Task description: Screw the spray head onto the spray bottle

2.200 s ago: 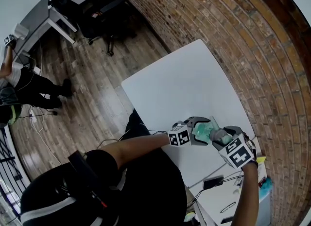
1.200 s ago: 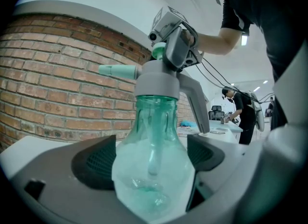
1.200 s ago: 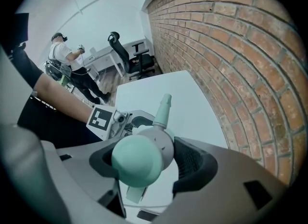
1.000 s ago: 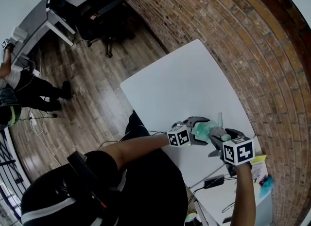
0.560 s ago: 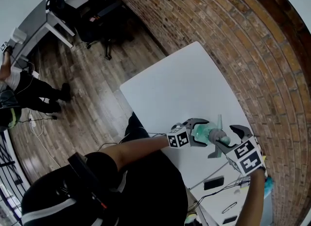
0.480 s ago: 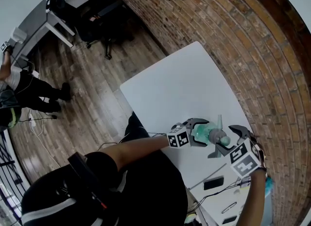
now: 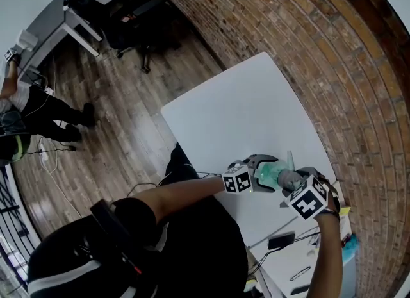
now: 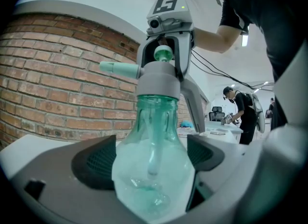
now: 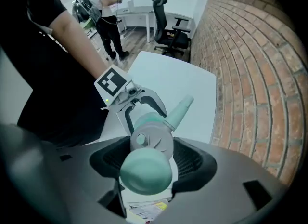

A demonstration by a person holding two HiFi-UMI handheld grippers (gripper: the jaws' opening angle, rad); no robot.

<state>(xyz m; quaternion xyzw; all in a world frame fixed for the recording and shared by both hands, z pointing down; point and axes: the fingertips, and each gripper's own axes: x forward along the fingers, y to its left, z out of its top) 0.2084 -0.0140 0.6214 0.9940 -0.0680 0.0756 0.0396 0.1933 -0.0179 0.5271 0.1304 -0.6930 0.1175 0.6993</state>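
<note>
While my left gripper (image 8: 150, 164) pinches the green spray bottle (image 8: 154, 122) round its belly, my right gripper (image 9: 147, 159) clamps the grey spray head (image 9: 153, 140) at lower centre. Bottle's long axis runs jaw to jaw, so I judge the twist goes about that line.

The spray bottle (image 8: 151, 170) is translucent green, the spray head (image 8: 159, 81) grey and mint; white bench (image 7: 243, 117), red-brown brick wall (image 7: 301, 34).

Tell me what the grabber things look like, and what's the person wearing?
The left gripper and right gripper are grey, with curved jaws lined with dark ribbed pads. Each carries a white cube printed with black square markers. The person wears a black short-sleeved shirt.
</note>
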